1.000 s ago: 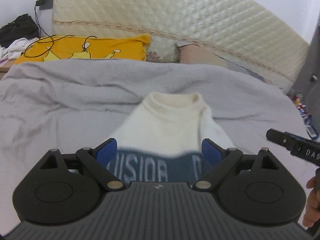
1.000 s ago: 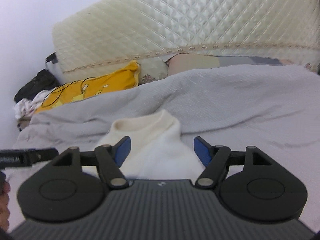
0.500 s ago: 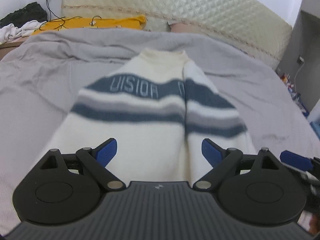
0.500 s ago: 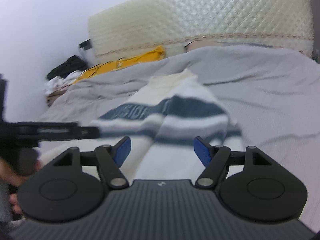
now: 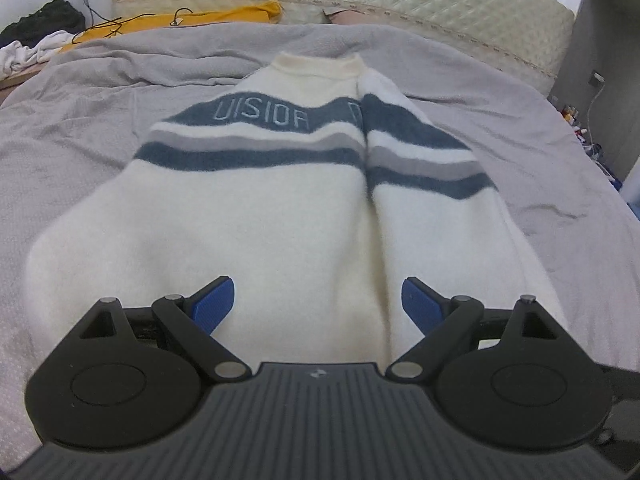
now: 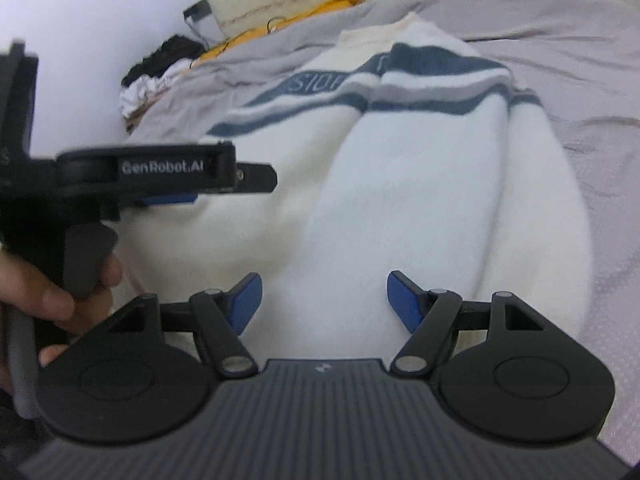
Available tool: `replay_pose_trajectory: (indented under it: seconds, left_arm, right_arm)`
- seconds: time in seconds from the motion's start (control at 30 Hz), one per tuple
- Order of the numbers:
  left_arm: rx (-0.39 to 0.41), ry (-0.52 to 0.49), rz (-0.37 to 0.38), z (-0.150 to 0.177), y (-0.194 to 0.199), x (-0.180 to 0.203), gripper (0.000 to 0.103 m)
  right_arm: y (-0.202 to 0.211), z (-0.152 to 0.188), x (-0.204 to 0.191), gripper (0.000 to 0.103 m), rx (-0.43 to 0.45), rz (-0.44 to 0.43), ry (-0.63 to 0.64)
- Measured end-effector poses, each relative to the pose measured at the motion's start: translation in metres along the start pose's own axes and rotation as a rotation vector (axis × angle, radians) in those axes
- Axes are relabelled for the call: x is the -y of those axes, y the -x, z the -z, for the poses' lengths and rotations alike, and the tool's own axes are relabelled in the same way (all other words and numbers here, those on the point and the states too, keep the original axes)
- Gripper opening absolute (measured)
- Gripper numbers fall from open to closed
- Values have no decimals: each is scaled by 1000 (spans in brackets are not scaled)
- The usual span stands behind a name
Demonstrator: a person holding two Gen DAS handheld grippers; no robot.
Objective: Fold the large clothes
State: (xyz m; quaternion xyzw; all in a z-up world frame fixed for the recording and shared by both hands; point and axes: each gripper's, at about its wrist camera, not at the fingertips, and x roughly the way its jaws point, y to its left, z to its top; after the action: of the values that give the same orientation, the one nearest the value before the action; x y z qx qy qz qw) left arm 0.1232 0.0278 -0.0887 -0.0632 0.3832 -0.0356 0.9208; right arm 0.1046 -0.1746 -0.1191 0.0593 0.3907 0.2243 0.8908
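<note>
Both my grippers, left (image 5: 319, 300) and right (image 6: 324, 300), dropped back over the striped sweater (image 5: 280, 216), jaws released, nothing grasped

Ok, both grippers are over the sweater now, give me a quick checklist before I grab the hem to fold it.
1. Left gripper jaws open, nothing between the pads: ok.
2. Right gripper jaws open, nothing held: ok.
3. Sweater lies flat on the bed, collar away from you: ok.
4. Sleeve already folded in over the body: ok on this side; the other side cannot tell.
5. Hem in sight for the grab: not ok, both grippers' bodies hide it.
6. Grippers clear of each other: ok, side by side with a gap.
</note>
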Motion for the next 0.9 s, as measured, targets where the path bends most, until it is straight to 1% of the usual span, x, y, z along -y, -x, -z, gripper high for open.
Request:
replay_pose_trajectory:
  seconds: [0.17,0.27,0.3,0.37,0.4,0.43,0.47,0.53,0.6,0.7,0.9]
  left_arm:
    - [0,18,-10,-3,-6,-1,93]
    - [1,28,-9,-4,-8,-4,93]
    - [0,33,-12,-4,-8,-4,93]
    - [-9,46,-20,-4,-11,-7,93]
    - [-13,52,-24,-4,-12,-8,93]
    - [-16,57,-24,-4,-13,-9,93]
    - [-17,60,-24,-4,-14,-9,93]
    - [-16,64,-31,-4,-14,-8,93]
    - [-12,73,-29,-4,-13,-11,93]
    - [-5,86,-26,-3,-11,-14,93]
    - [5,116,-17,-3,-7,-18,93]
  right_arm:
    - [-14,8,-8,73,-35,39,89]
    - [-16,11,-9,70,-41,58,139]
    - [-17,12,-10,66,-44,62,151]
    - [-16,11,-9,54,-43,77,157]
    - [-14,11,-7,42,-39,88,149]
    - [-13,11,-6,34,-36,96,143]
    - [-12,11,-4,31,-32,101,134]
    - [-9,10,0,19,-23,109,114]
    - [-4,8,3,12,-9,113,84]
    - [6,6,6,10,24,126,45]
    - [31,-8,20,9,118,135,-56]
